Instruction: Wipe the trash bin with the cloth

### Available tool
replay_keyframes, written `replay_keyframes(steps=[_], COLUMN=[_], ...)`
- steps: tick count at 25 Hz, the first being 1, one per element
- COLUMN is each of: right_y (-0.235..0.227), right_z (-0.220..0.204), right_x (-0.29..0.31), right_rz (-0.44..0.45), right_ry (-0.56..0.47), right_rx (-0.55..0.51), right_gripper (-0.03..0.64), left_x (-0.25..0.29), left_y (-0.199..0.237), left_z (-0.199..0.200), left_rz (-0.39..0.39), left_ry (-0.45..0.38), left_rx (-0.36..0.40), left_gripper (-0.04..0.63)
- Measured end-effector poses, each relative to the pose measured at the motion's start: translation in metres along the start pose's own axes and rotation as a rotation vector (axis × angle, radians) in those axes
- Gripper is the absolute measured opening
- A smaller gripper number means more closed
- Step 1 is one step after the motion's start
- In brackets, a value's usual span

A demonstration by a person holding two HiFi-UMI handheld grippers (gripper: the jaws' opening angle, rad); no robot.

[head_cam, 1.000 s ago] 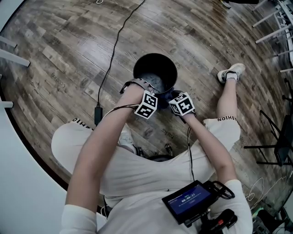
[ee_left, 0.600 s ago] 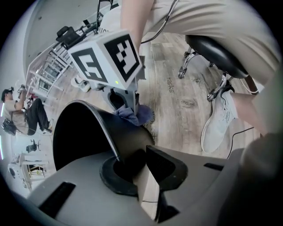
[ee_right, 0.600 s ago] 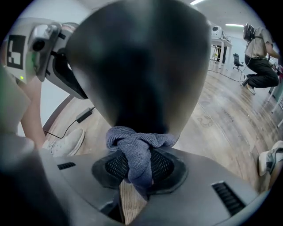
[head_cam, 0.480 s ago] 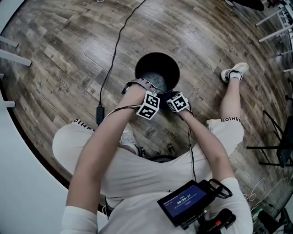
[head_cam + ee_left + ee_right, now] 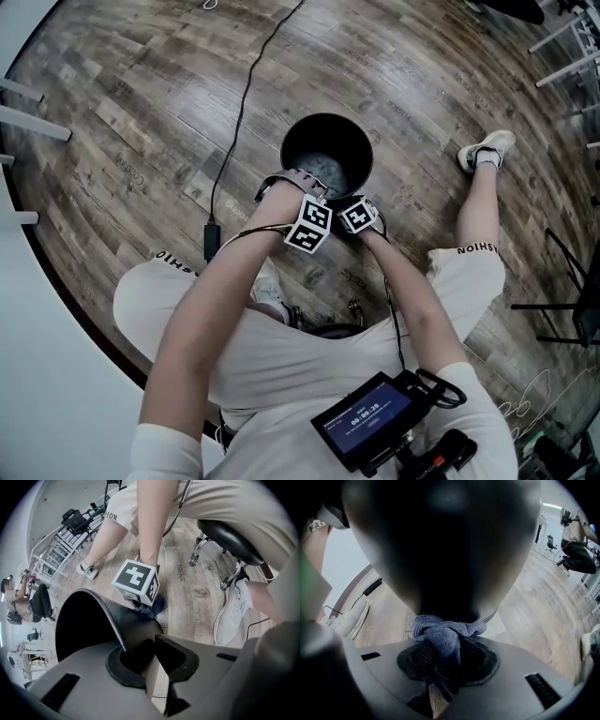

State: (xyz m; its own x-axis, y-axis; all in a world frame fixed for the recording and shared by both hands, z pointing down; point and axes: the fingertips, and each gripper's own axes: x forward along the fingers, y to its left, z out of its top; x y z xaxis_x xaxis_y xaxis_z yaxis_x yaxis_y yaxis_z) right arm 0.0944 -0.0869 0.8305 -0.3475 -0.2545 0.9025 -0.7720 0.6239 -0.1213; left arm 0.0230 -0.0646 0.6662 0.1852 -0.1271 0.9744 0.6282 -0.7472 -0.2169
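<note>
The person sits on a stool [image 5: 226, 535] above a wooden floor [image 5: 141, 112], both forearms reaching forward and down to a black trash bin [image 5: 323, 141] that stands upright between the knees and the outstretched right leg.

Left side: the left forearm [image 5: 216, 309] runs diagonally across the lap, wrist bent, with the left gripper [image 5: 143, 658] pointing steeply downward at the near edge of the bin. Its jaws stand narrow, clamped on the bin's wall at the rim; one jaw is inside the bin, the other outside.

Right side: the right forearm [image 5: 412, 300] comes in straight from the right shoulder, and the right gripper [image 5: 445, 660] tilts downward just beside the left one, the two marker cubes nearly touching in the head view. Its jaws are closed on a blue-grey cloth [image 5: 440, 630], which bunches out past the jaw tips. The bunched end lies against the bin's outer wall, on the side facing the person. How far down the wall the contact sits cannot be told exactly.

Other items: a black cable [image 5: 239, 103] crosses the floor to the bin's left. A white shoe [image 5: 232, 616] rests by the stool's base. A small lit screen [image 5: 366, 422] hangs at the person's chest.
</note>
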Motion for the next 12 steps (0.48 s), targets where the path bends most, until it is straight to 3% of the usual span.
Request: replay_keyframes(steps=[7, 12], right_y=[0.011, 0.033], right_z=[-0.007, 0.015], right_x=[-0.026, -0.089], right_rz=[0.0, 0.039], right_ry=[0.011, -0.05], right_rx=[-0.024, -0.081], right_gripper=[0.109, 0.109], left_x=[0.001, -0.001], left_y=[-0.005, -0.01], left_z=[0.002, 0.001], left_rz=[-0.001, -0.01], left_ry=[-0.004, -0.006], left_rx=[-0.035, -0.048], left_gripper=[0.066, 0.092])
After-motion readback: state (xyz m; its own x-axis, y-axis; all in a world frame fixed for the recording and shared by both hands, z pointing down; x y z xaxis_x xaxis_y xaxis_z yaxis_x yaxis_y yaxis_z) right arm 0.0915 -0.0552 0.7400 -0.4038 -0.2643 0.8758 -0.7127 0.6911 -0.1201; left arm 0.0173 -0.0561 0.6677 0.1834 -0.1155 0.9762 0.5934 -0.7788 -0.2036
